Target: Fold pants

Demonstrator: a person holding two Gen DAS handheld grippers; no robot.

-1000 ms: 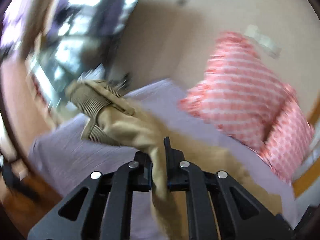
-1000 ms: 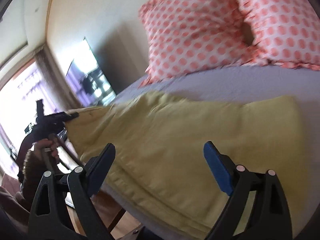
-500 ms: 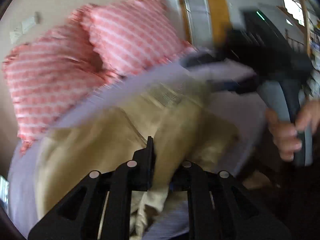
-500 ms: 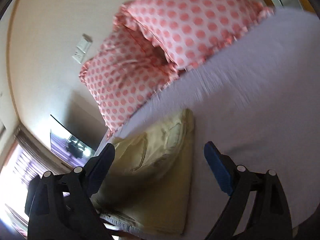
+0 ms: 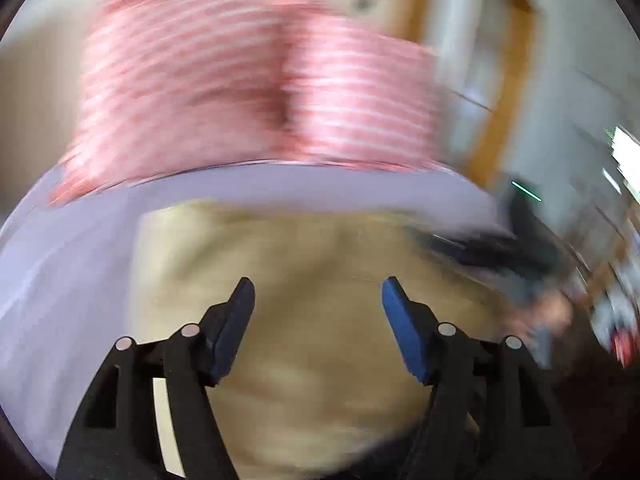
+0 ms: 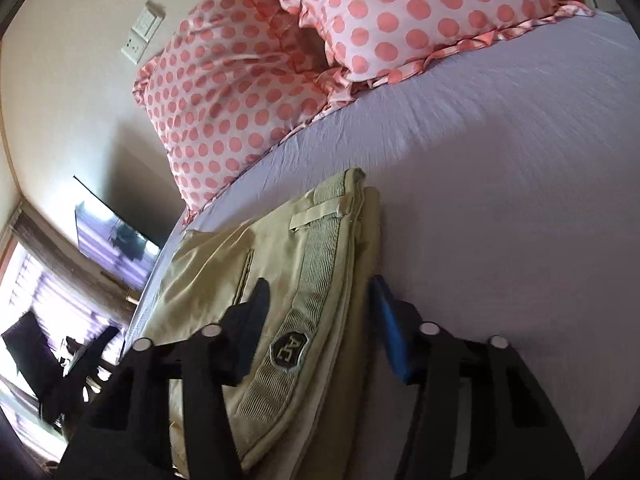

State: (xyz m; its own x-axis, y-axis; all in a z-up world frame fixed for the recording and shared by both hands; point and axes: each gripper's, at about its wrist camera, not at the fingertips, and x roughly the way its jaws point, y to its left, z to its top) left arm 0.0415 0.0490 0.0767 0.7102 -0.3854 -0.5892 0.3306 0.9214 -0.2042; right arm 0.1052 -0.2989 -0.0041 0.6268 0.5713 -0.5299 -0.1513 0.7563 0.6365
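Pants (image 6: 280,300) lying folded on bed (image 6: 500,200); both tongs — left (image 5: 316,304), right (image 6: 320,312) — agape, gripping nothing; next, probably smoothing.

a dark badge (image 6: 289,352) on the pants (image 6: 224,280) waistband seems to read "ac".

Pants (image 6: 280,304): khaki, folded into a layered bundle, as I see it
Waistband: ribbed, uppermost, badge showing
Place: flat on lilac sheet
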